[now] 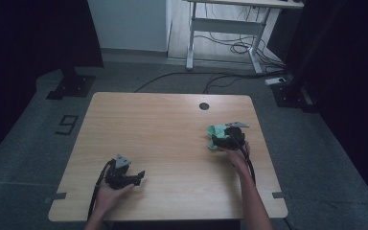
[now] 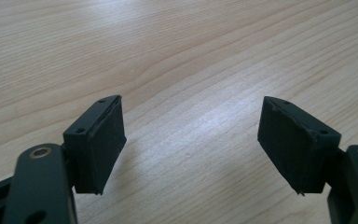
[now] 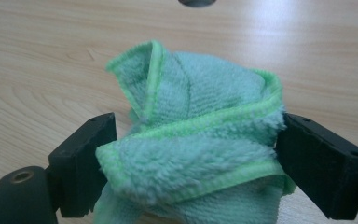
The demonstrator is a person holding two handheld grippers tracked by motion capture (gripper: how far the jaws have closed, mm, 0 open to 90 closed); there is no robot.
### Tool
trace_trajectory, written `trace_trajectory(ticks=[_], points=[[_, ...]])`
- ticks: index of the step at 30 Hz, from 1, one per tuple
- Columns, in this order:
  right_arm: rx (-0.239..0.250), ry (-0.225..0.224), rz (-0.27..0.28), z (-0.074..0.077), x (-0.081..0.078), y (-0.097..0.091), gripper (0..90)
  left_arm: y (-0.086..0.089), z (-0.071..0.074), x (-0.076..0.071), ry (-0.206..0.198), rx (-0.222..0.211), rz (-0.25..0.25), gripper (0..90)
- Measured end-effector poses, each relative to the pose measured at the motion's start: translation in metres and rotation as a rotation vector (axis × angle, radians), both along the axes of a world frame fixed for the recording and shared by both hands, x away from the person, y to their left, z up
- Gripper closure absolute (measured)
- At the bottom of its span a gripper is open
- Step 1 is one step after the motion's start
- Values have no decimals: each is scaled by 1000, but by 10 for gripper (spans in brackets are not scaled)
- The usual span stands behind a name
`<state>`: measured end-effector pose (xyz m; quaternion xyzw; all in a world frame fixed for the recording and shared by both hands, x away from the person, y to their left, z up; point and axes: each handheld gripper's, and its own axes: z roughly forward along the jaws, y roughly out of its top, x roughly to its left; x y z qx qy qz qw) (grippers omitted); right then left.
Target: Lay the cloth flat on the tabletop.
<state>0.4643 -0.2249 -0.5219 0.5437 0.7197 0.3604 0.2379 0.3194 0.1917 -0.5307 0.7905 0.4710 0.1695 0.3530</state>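
A crumpled green cloth (image 1: 214,130) (image 3: 196,116) lies on the right side of the wooden table (image 1: 163,124). My right gripper (image 1: 219,139) (image 3: 196,149) stands around it with its jaws wide apart, one pad (image 3: 86,163) on each side of the bunched cloth, which fills the gap and touches both. My left gripper (image 1: 136,176) (image 2: 191,140) rests low over bare wood near the table's front left. It is open, with nothing between its pads (image 2: 100,149).
A round dark cable hole (image 1: 204,106) (image 3: 196,2) sits near the table's far edge, behind the cloth. Beyond the table stand a white desk frame (image 1: 225,28) and loose cables (image 1: 220,79) on the floor. A dark stand base (image 1: 72,86) is at far left.
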Motion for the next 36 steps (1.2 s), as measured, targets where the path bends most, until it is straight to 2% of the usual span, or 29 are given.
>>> trace_trajectory(ticks=[3, 6, 9, 12, 14, 18, 19, 20, 24, 26, 27, 28, 35, 36], points=[[-5, 20, -1, -5, 3, -1, 145, 0, 0, 0, 1, 0, 0, 230], [13, 49, 5, -15, 8, -2, 159, -1, -2, 0, 9, 11, -7, 230], [19, 54, 13, -17, 9, -2, 180, -1, -2, 0, 12, 14, -10, 230], [9, 70, 23, -27, 11, -1, 245, -1, -2, 0, 16, 20, -15, 230], [19, 66, 1, -27, 10, -1, 303, -2, -3, 0, 16, 22, -19, 230], [20, 62, 9, -26, 8, 0, 440, -3, -3, -1, 22, 30, -22, 228], [20, 62, 9, -26, 8, 0, 440, -3, -3, -1, 22, 30, -22, 229], [39, 61, 17, -26, 6, -2, 511, -4, -4, -1, 23, 30, -24, 228], [69, 72, 27, -25, 6, -6, 574, -4, -3, -1, 22, 30, -25, 228], [106, 70, 32, -26, 5, -11, 618, -3, -3, -1, 21, 31, -24, 228], [106, 70, 32, -26, 5, -11, 618, -3, -3, -1, 21, 31, -24, 228], [130, 68, 36, -25, 4, -14, 644, -2, -4, 0, 23, 31, -20, 229], [161, 41, 60, -19, -3, -21, 674, -1, -4, 1, 26, 34, -16, 228], [181, 30, 68, -15, -7, -24, 676, -1, -4, 0, 27, 34, -15, 228]])
